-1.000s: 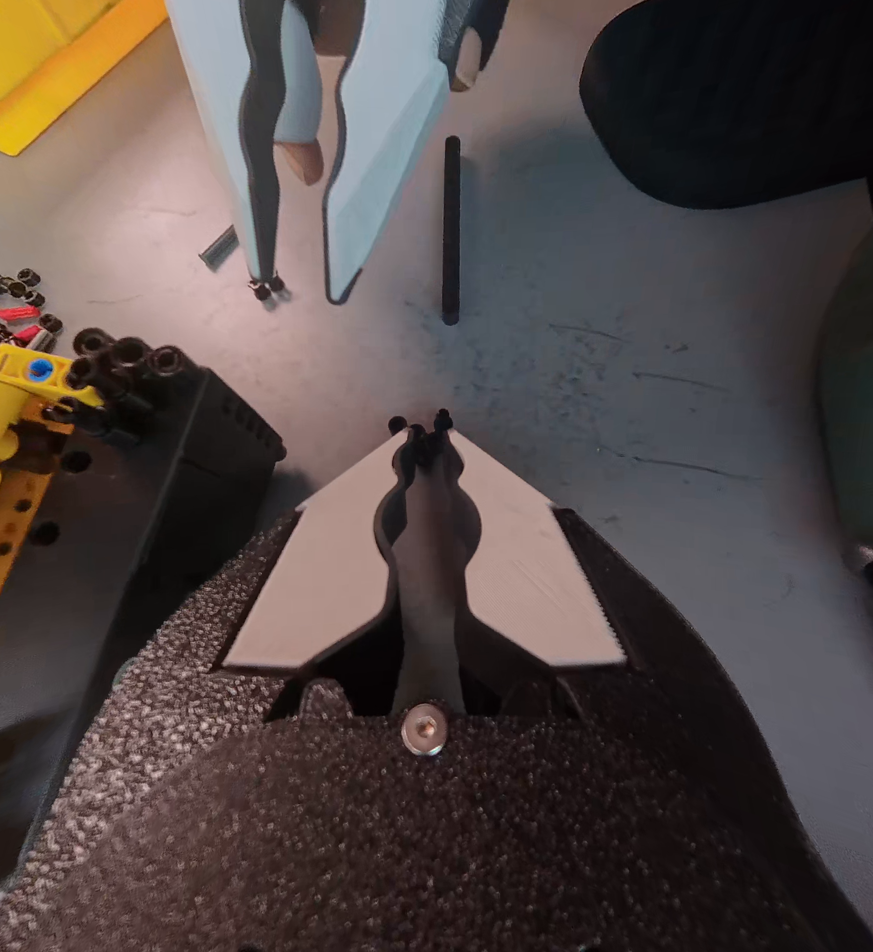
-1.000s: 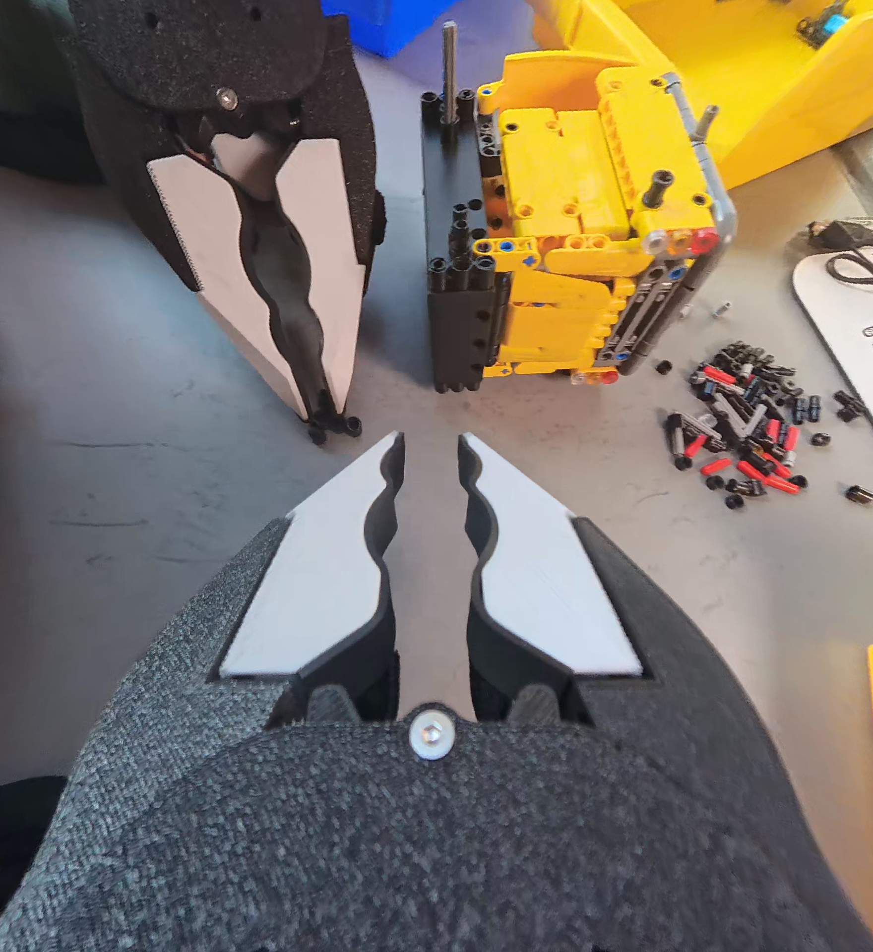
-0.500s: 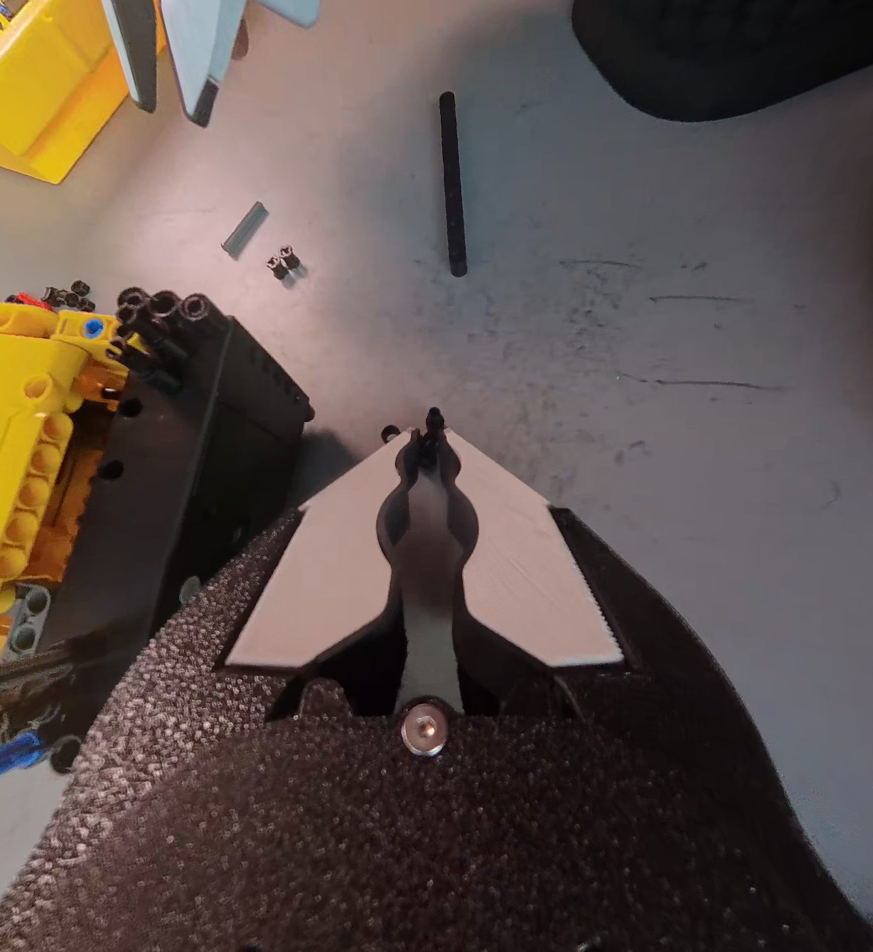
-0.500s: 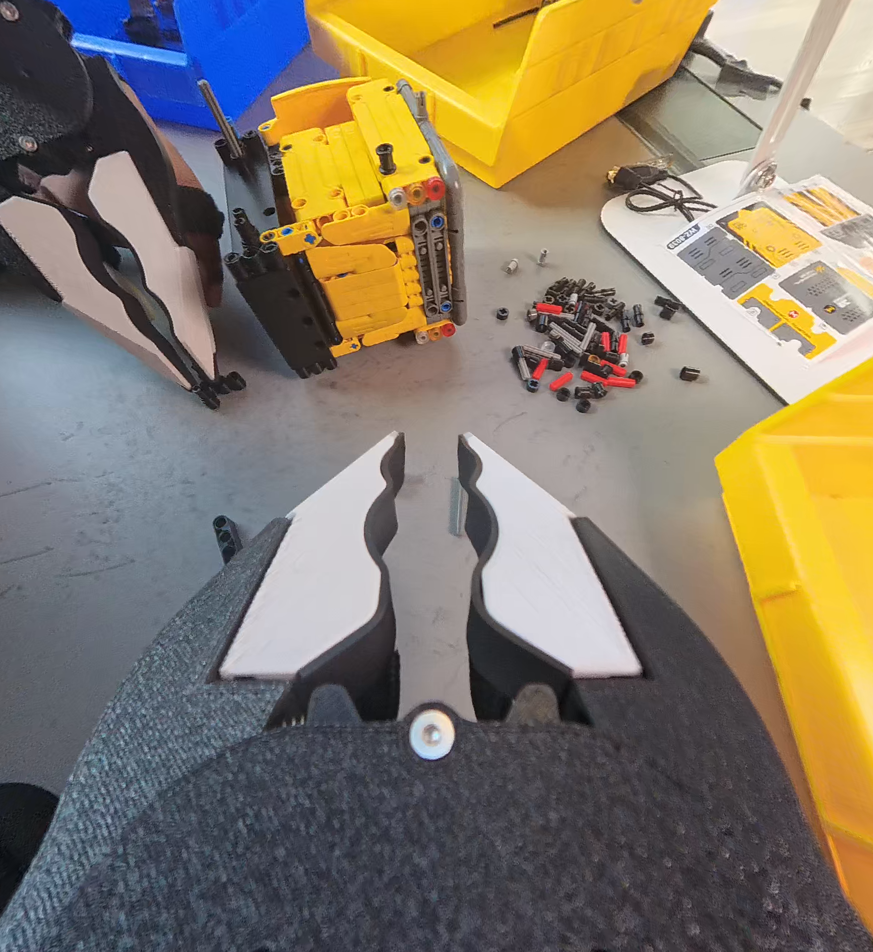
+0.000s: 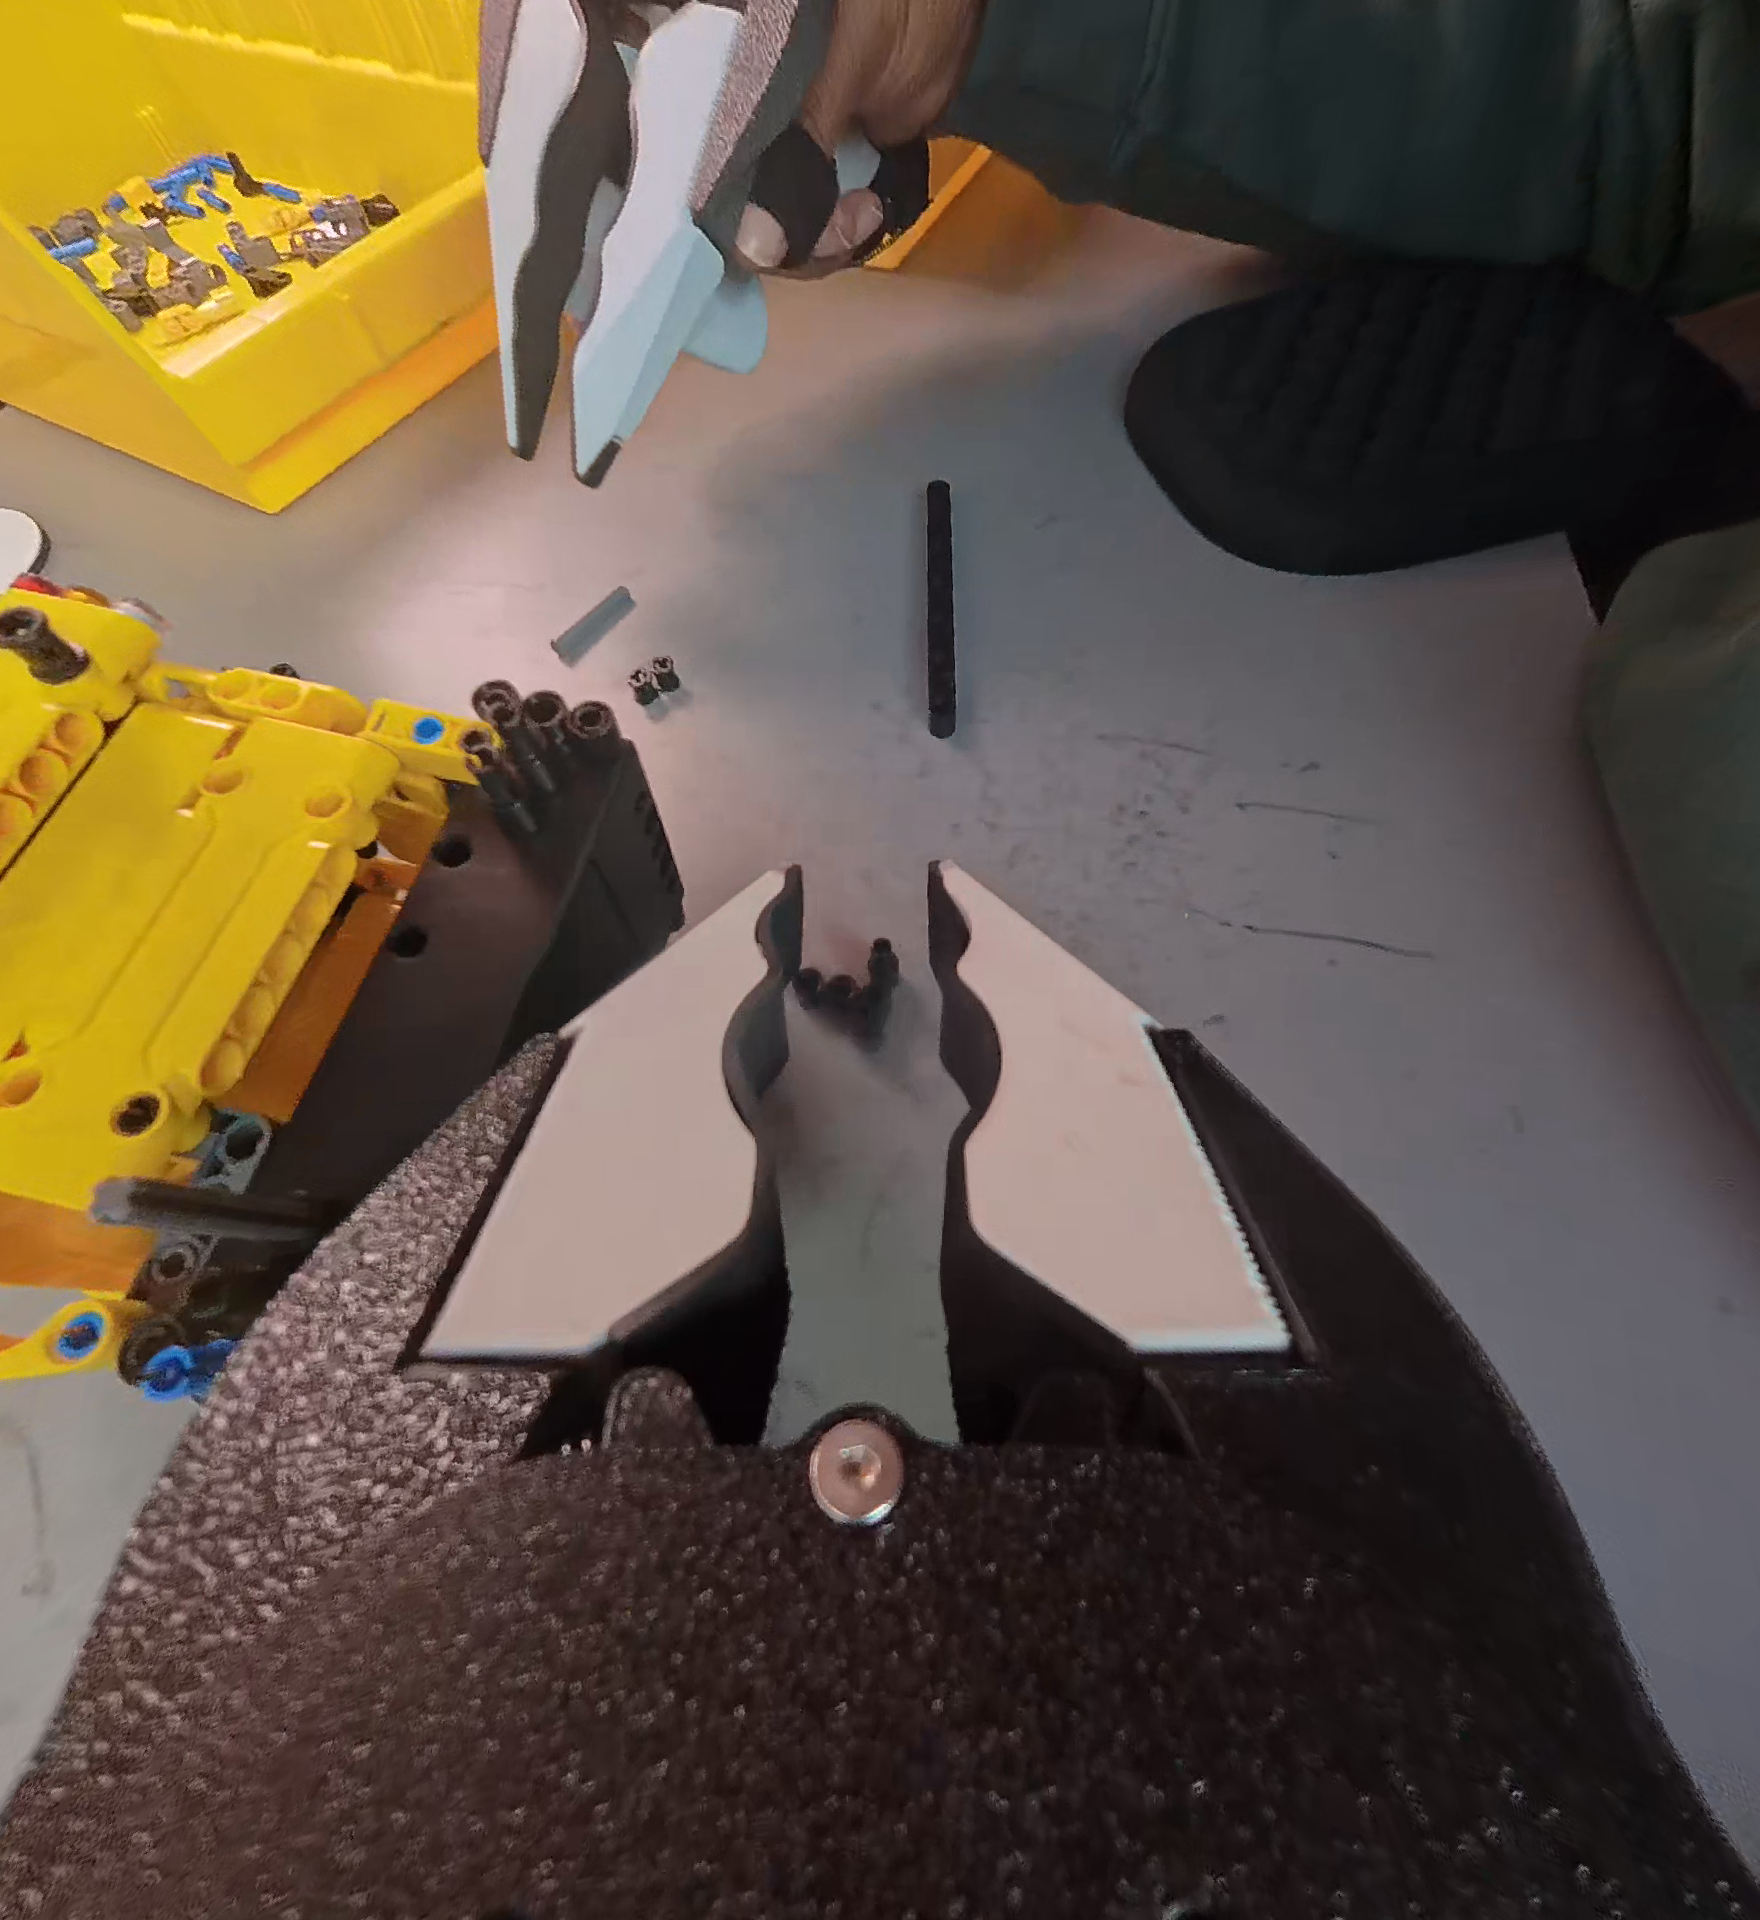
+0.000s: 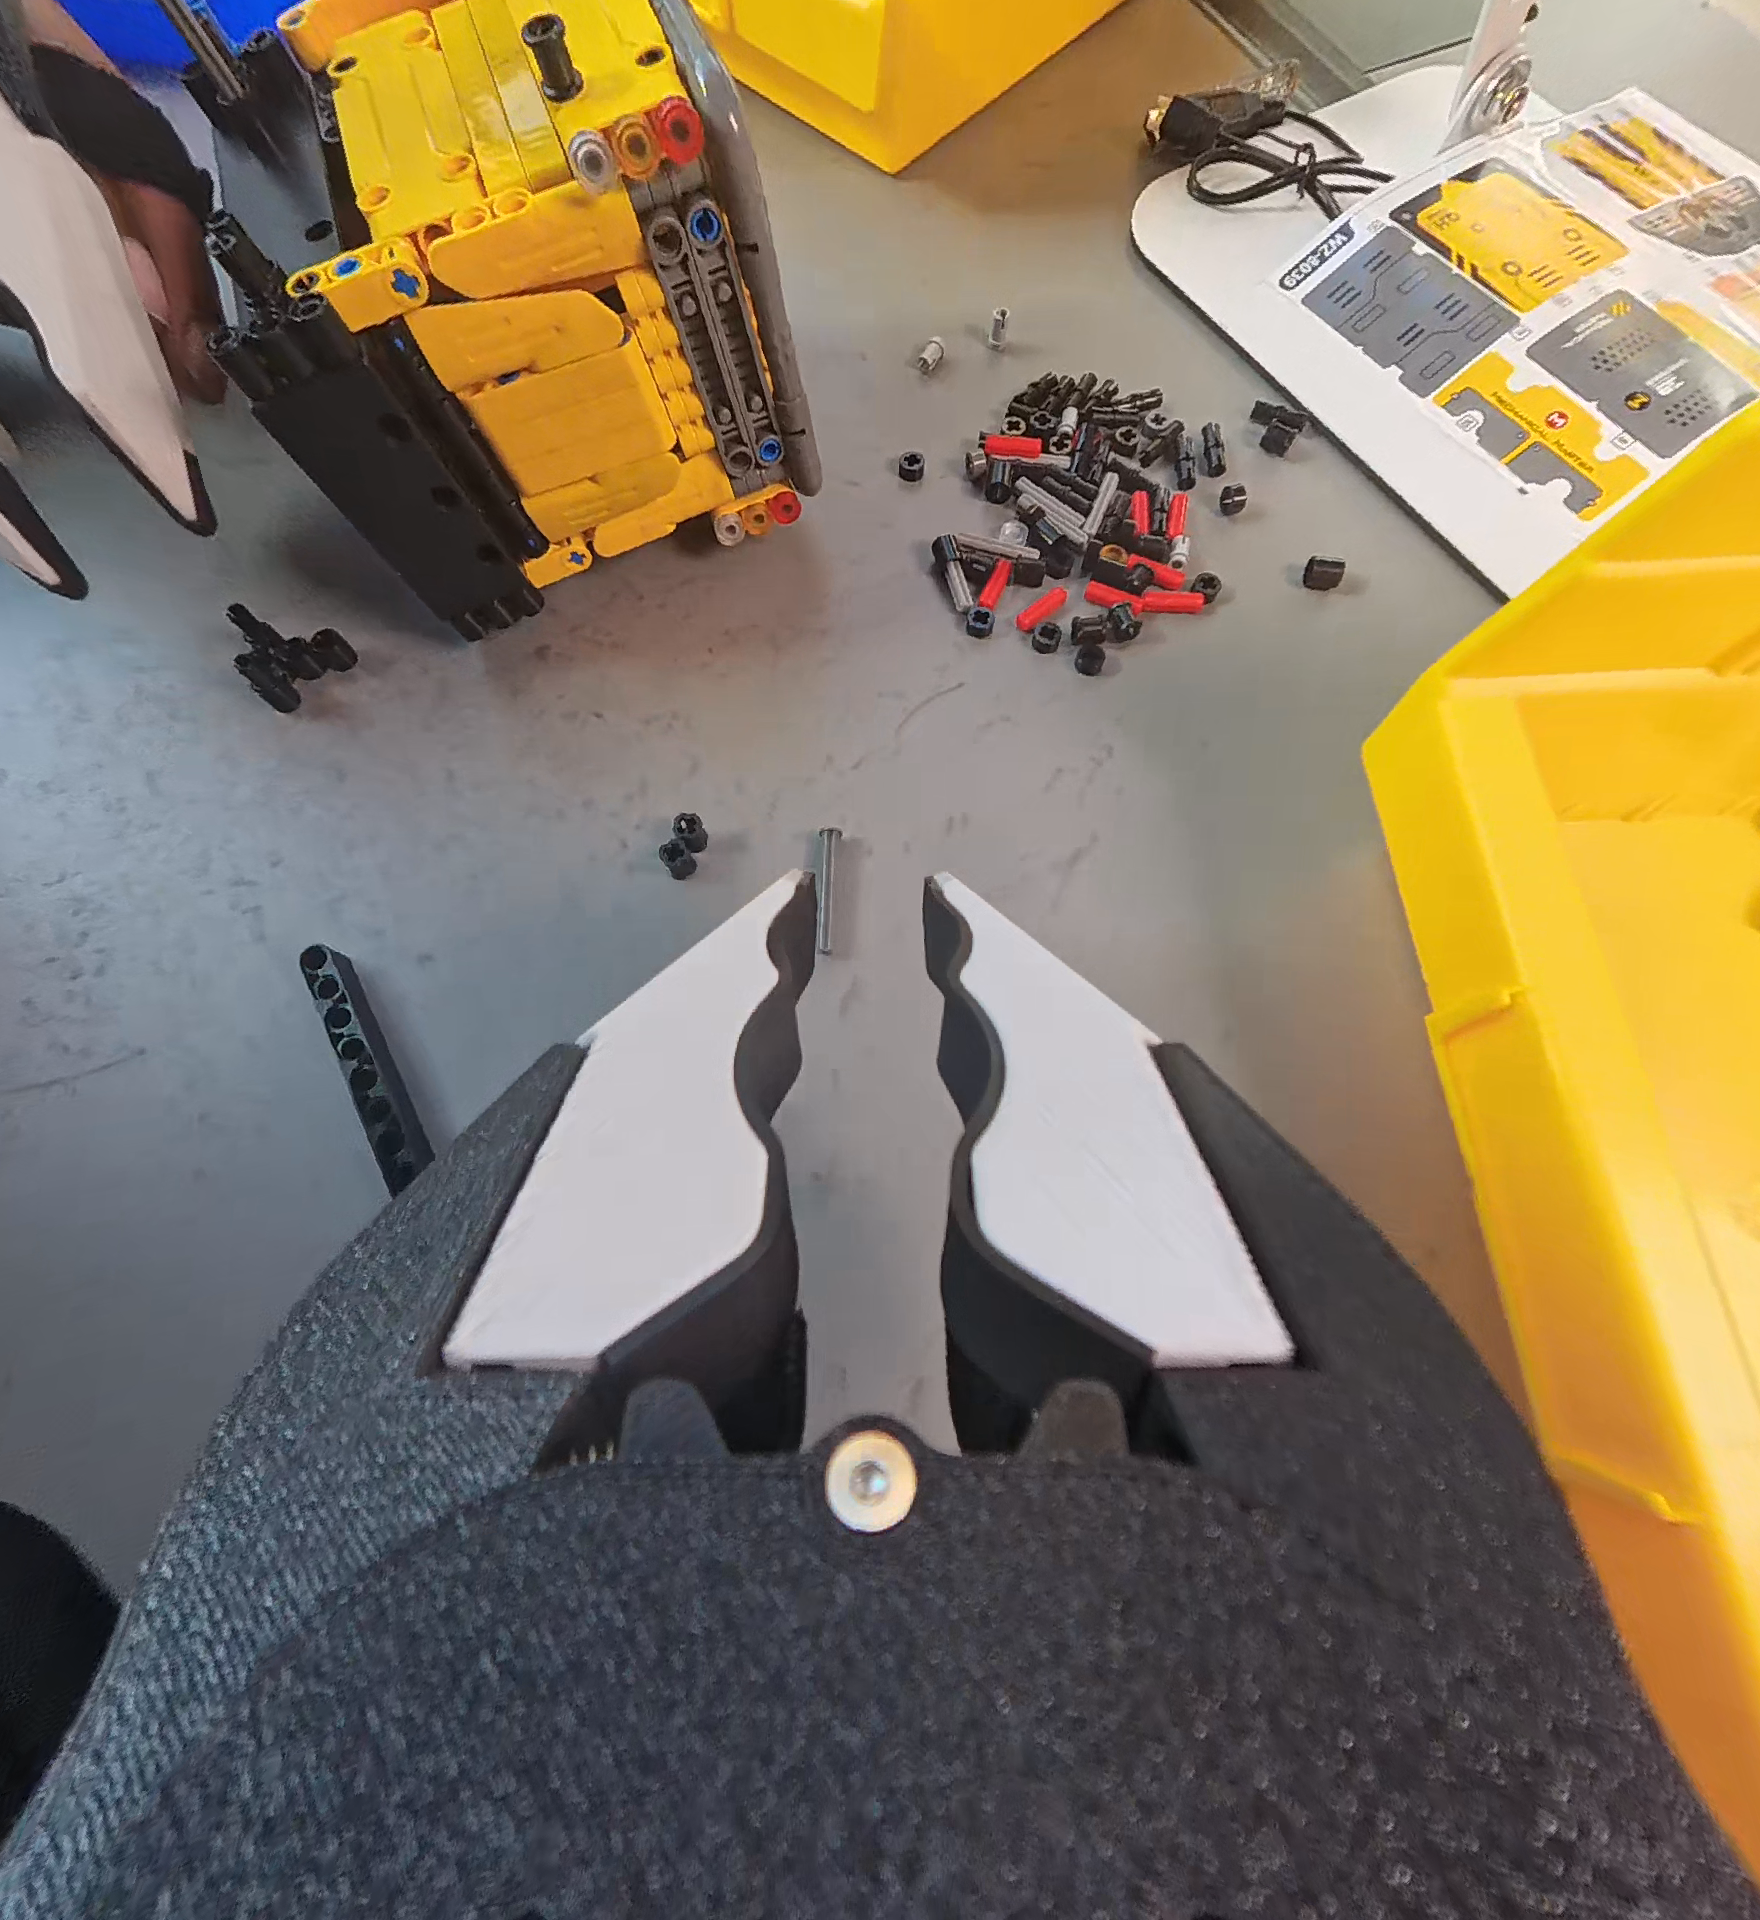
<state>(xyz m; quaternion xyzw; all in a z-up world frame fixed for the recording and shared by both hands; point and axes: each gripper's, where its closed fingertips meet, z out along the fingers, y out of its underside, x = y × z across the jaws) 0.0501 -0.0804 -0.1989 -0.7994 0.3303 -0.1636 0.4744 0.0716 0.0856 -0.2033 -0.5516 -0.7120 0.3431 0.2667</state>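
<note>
left tongs [image 5: 863, 883] apart over black connector cluster [image 5: 848, 985], right tongs [image 6: 868, 883] apart above grey pin [image 6: 828, 891]

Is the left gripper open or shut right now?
Open: the left gripper shows table between its fingers, and the black connector piece lies loose there.

Matt grey table [image 6: 543, 790], scuffed and scratched. Left gripper [image 5: 863, 883] has smooth matt white plastic fingers [image 5: 637, 1122] with black rubbery inner pads and a rough, grainy black body; right gripper [image 6: 868, 883] has the same fingers and a woven-looking grey body. Each carries a shiny metal screw [image 6: 869, 1476]. Glossy yellow and black plastic brick model [image 6: 543, 343]. Glossy yellow plastic bin [image 6: 1634, 1039]. Printed glossy paper sheet [image 6: 1541, 312]. Thin metallic-looking grey pin [image 6: 828, 894]
</note>
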